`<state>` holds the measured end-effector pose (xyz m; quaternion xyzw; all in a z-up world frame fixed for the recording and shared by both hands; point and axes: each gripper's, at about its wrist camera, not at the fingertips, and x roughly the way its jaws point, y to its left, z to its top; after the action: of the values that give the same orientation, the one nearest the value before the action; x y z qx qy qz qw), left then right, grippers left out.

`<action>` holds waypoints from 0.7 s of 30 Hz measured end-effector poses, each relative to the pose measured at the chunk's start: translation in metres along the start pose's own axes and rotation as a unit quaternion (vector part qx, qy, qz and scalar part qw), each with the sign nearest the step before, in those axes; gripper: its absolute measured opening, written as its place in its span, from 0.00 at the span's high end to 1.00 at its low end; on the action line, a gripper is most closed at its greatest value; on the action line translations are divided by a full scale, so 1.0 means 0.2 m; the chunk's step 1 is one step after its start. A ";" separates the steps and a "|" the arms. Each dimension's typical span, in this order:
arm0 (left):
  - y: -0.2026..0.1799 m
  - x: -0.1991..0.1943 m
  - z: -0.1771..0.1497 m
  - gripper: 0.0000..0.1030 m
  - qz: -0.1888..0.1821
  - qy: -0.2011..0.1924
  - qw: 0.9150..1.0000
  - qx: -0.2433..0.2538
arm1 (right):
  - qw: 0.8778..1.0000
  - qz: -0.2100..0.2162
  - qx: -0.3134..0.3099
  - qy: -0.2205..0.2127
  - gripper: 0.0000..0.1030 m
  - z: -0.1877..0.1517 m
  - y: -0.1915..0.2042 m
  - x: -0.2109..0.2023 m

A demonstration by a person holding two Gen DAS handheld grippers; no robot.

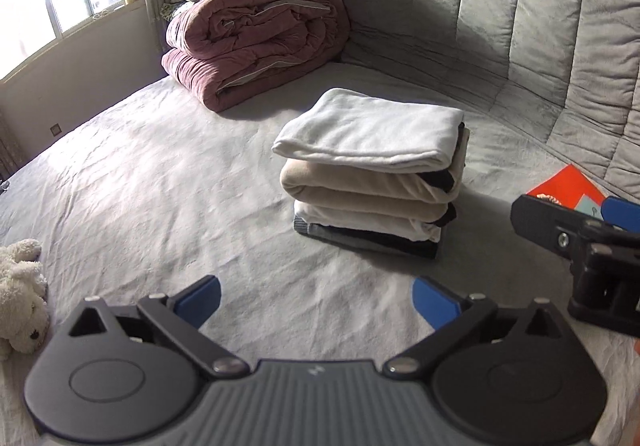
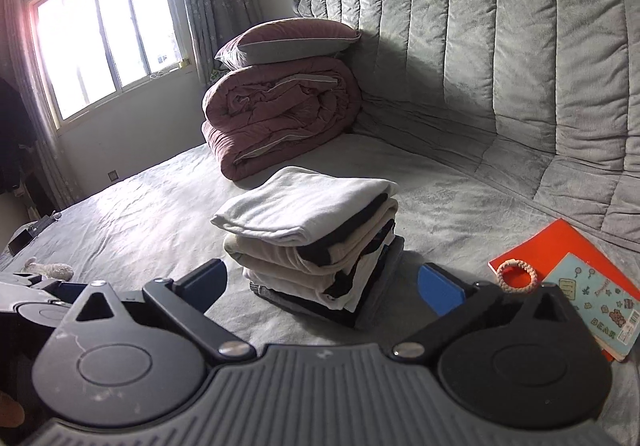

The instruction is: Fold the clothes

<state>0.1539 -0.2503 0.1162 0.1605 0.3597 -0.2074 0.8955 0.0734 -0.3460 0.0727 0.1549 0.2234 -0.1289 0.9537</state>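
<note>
A stack of folded clothes (image 1: pixel 368 174) (image 2: pixel 308 238) stands on the grey bed sheet (image 1: pixel 160 186), with a white garment (image 1: pixel 368 130) on top, beige and white pieces below and a dark one at the bottom. My left gripper (image 1: pixel 316 298) hovers in front of the stack, open, with nothing between its blue fingertips. My right gripper (image 2: pixel 322 284) is also open and empty, its fingers spread to either side of the stack's near lower edge without touching it. In the left wrist view the right gripper (image 1: pixel 576 208) shows at the right edge, beside the stack.
A rolled pink duvet (image 1: pixel 256 42) (image 2: pixel 280 118) with a pillow on top lies at the back against the padded grey headboard (image 1: pixel 520 26). An orange book (image 2: pixel 560 246), a blue notebook (image 2: pixel 596 306) and a hair ring (image 2: pixel 516 274) lie right. A plush toy (image 1: pixel 20 286) sits left.
</note>
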 end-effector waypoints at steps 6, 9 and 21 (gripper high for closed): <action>-0.08 0.04 -0.06 0.01 0.016 0.014 1.000 0.009 | 0.998 -0.020 0.067 -0.006 0.00 0.02 -0.11 -0.05; -0.09 0.06 -0.06 0.01 0.015 0.024 1.000 -0.002 | 0.997 -0.036 0.065 -0.006 0.00 0.03 -0.12 -0.06; -0.07 0.06 -0.07 0.01 0.043 0.021 0.999 -0.017 | 0.999 -0.042 0.031 0.011 0.00 0.02 -0.05 -0.02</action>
<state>0.1465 -0.2601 0.0973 0.1645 0.3751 -0.1592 0.8983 0.0680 -0.3566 0.0757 0.1760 0.2358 -0.1735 0.9399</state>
